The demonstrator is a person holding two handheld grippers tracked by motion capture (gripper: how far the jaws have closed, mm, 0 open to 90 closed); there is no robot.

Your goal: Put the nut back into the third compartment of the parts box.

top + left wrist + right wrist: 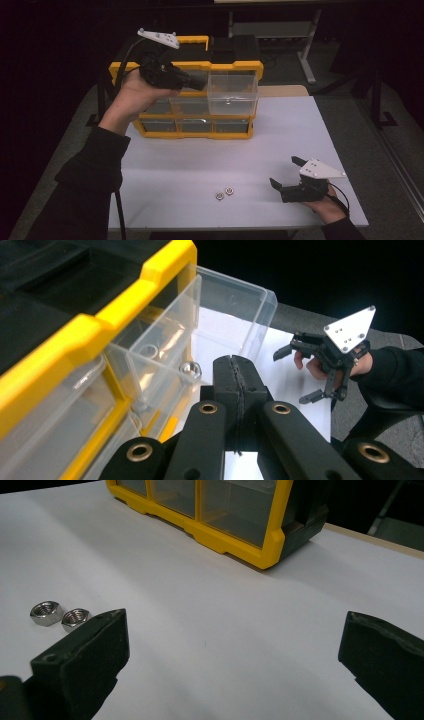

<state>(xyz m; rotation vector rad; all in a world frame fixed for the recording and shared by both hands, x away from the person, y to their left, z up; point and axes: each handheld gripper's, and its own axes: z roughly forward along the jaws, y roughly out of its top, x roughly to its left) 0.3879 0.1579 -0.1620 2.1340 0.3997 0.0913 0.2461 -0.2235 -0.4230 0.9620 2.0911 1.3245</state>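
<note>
Two nuts [224,193] sit side by side on the white table [280,135] near the front edge, and the work looks like sorting them into the yellow organizer [186,95]. Left gripper [199,83] is up at the top row of that box with its jaws pressed flat together, nothing between them as far as I can see in the left gripper view. Right past its tip there's a clear drawer [220,325] pulled out, and a single nut [190,370] shows through the clear plastic just beside the tip; I can't tell for sure whether it lies in that drawer or the next compartment. Right gripper [286,172] rests low on the table at the near right, jaws spread wide and empty, aimed roughly at the pair of nuts, which sit a bit off to its left. My guess: we're between a drop-off and the next pickup. Next move wants a gripper lowered over one nut, jaws straddling it without nudging its neighbour, since they're nearly touching, then a pinch and a carry to the open drawer.
</note>
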